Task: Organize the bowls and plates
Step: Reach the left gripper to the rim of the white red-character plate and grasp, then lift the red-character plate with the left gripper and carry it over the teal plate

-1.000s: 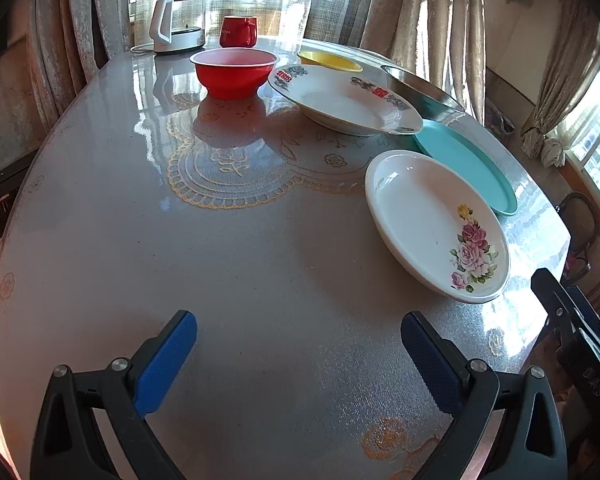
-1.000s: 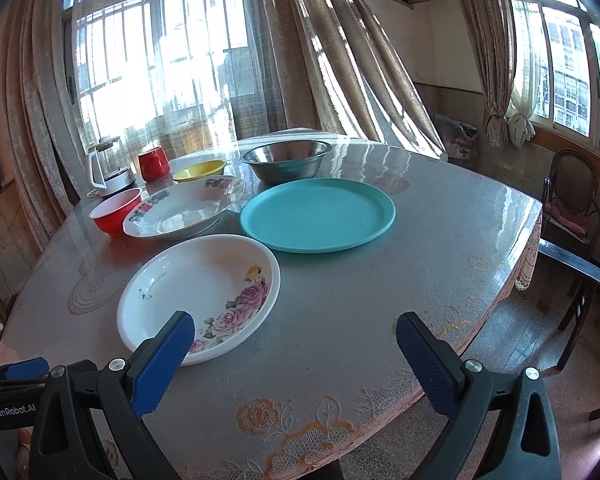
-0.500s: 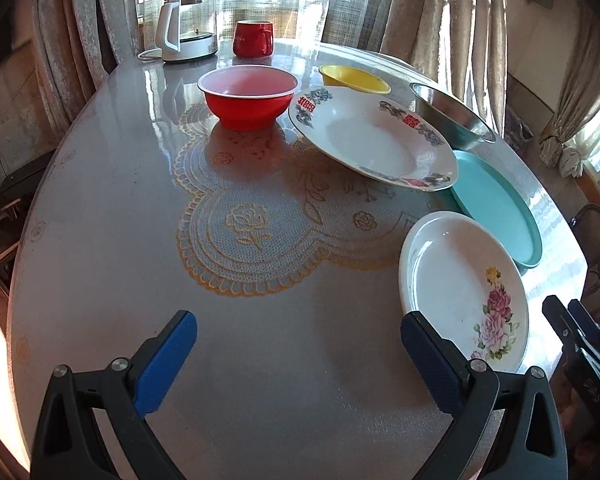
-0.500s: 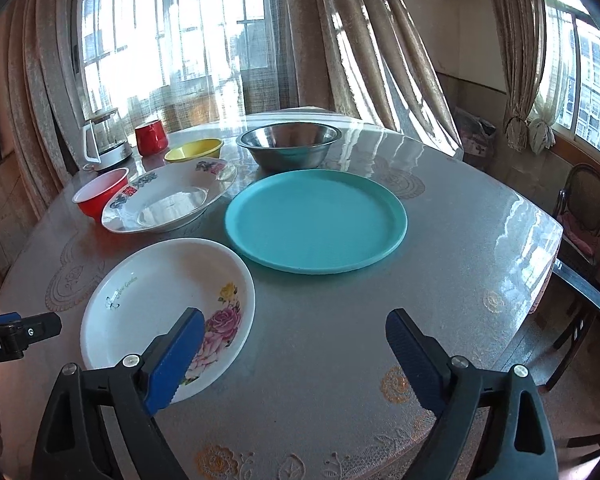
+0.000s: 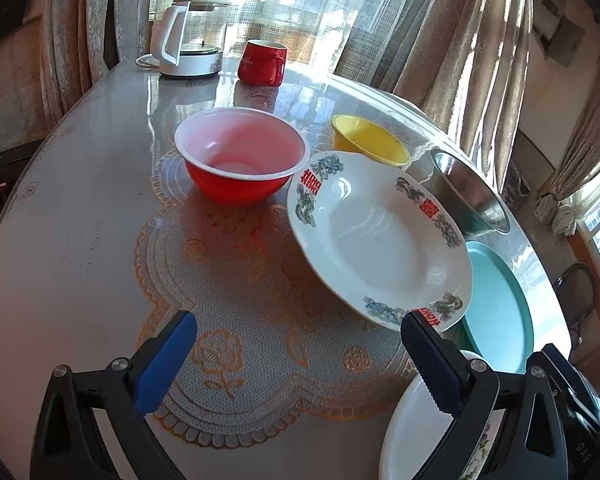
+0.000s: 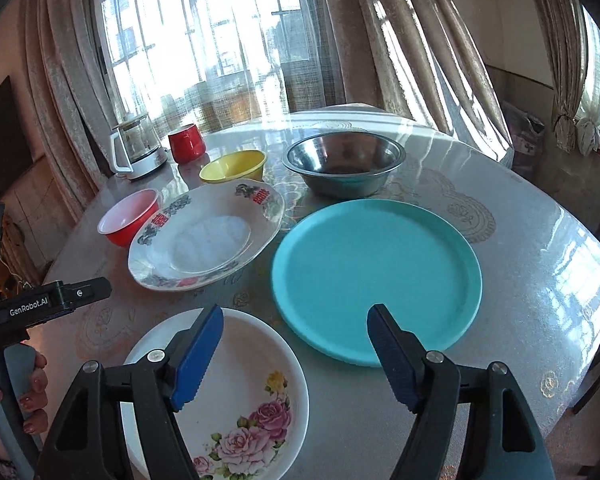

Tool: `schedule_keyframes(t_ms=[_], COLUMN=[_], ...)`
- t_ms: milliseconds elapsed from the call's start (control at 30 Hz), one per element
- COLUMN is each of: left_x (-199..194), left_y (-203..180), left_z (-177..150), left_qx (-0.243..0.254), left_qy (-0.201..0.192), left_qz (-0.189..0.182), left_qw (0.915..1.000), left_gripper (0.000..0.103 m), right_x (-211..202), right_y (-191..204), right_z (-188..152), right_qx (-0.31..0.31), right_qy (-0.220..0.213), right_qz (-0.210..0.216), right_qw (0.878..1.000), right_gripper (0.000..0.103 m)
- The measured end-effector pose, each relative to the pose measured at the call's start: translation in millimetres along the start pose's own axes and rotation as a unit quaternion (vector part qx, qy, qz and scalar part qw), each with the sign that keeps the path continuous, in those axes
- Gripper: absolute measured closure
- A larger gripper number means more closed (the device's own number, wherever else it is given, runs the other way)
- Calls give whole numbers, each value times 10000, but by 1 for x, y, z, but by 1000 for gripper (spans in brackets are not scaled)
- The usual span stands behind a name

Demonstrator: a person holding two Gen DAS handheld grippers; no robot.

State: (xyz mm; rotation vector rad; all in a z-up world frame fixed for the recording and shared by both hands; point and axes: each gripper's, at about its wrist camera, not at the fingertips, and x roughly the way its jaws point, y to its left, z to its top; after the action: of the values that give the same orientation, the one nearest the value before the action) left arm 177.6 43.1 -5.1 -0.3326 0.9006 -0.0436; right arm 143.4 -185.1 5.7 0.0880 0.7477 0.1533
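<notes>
A round table holds a red bowl (image 5: 240,156), a yellow bowl (image 5: 370,140), a steel bowl (image 6: 342,160), a white patterned plate (image 5: 380,236), a teal plate (image 6: 376,276) and a white rose plate (image 6: 240,392). My left gripper (image 5: 298,356) is open above the lace pattern, near the patterned plate's front rim, holding nothing. My right gripper (image 6: 296,352) hovers over the gap between the rose plate and the teal plate; its jaws are closing, with only the teal plate's near rim below them. The left gripper's body (image 6: 48,304) shows at the right wrist view's left edge.
A glass kettle (image 5: 188,40) and a red mug (image 5: 262,62) stand at the table's far edge by the curtains. A chair (image 5: 578,292) stands beyond the table's right side. A hand (image 6: 24,392) holds the left gripper's handle.
Both grippers moved forward over the table toward the dishes. The right gripper's jaws narrowed. The red bowl and patterned plate now loom larger in the left wrist view.
</notes>
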Motion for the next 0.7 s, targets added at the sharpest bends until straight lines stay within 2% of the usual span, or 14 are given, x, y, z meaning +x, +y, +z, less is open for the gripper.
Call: schedule_keyframes(t_ms=[100, 200, 333, 467, 600, 667, 700], left_x=[17, 33, 47, 53, 58, 59, 59], left_y=[-3, 0, 5, 10, 14, 15, 14], left_z=[16, 27, 28, 28, 29, 30, 30], left_qx=[-64, -104, -9, 67, -10, 55, 102], left_qy=[-3, -43, -12, -4, 46, 9, 14], left_qz=[77, 272, 412, 109, -165, -234, -282], left_qw=[9999, 9996, 9991, 9999, 9999, 9997, 9995], left_gripper=[0, 0, 8, 20, 23, 30, 32], right_x=[19, 40, 70, 98, 130, 142, 147], right_y=[4, 5, 6, 10, 16, 15, 13], right_z=[15, 29, 46, 64, 76, 79, 80], right_qx=[-35, -23, -24, -20, -208, -189, -125], right_qy=[228, 495, 796, 892, 1102, 1233, 1281], right_qz=[160, 149, 85, 99, 71, 81, 130], right_qw=[9996, 9987, 9968, 9960, 9937, 9922, 9916], right_gripper=[38, 39, 47, 48, 49, 53, 59])
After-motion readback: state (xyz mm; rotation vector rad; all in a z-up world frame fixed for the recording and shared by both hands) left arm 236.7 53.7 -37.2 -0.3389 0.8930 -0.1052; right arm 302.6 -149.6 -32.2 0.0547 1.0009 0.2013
